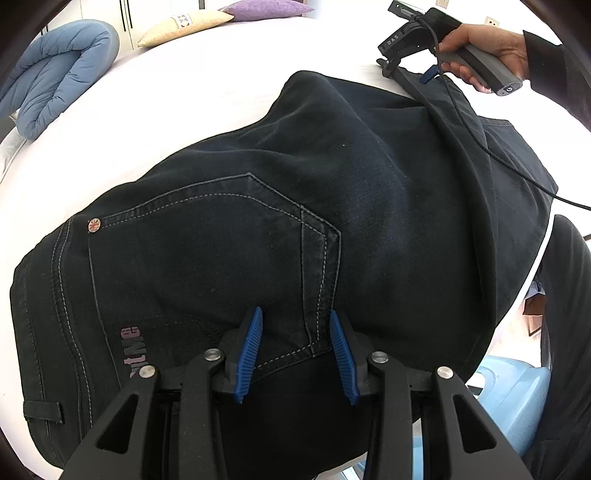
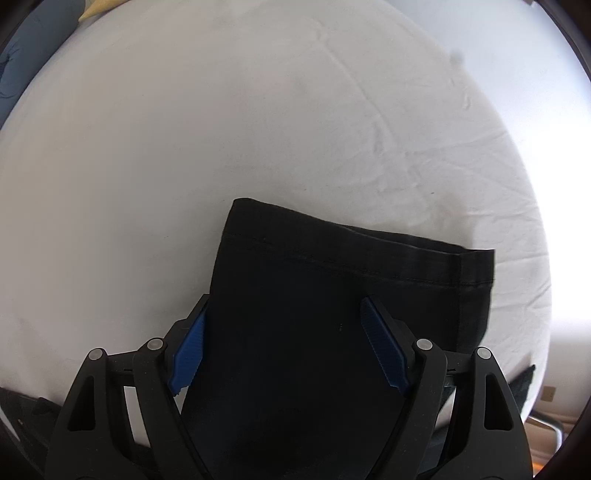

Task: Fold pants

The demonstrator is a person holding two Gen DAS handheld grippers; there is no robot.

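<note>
Dark denim pants (image 1: 332,206) lie on a white bed (image 1: 177,110), seat side up, with a stitched back pocket (image 1: 207,251) and a rivet showing. My left gripper (image 1: 295,317) is open just above the pocket's corner near the waistband. The right gripper (image 1: 410,62), held in a hand, sits at the far leg end. In the right wrist view the right gripper (image 2: 284,306) is open, its blue pads (image 2: 380,347) wide over the hemmed leg cuffs (image 2: 351,258), which lie flat on the sheet.
A folded blue duvet (image 1: 55,77) and beige and purple pillows (image 1: 184,26) lie at the bed's far side. A light blue plastic stool (image 1: 513,398) stands by the bed edge, lower right. A black cable (image 1: 491,155) trails over the pants.
</note>
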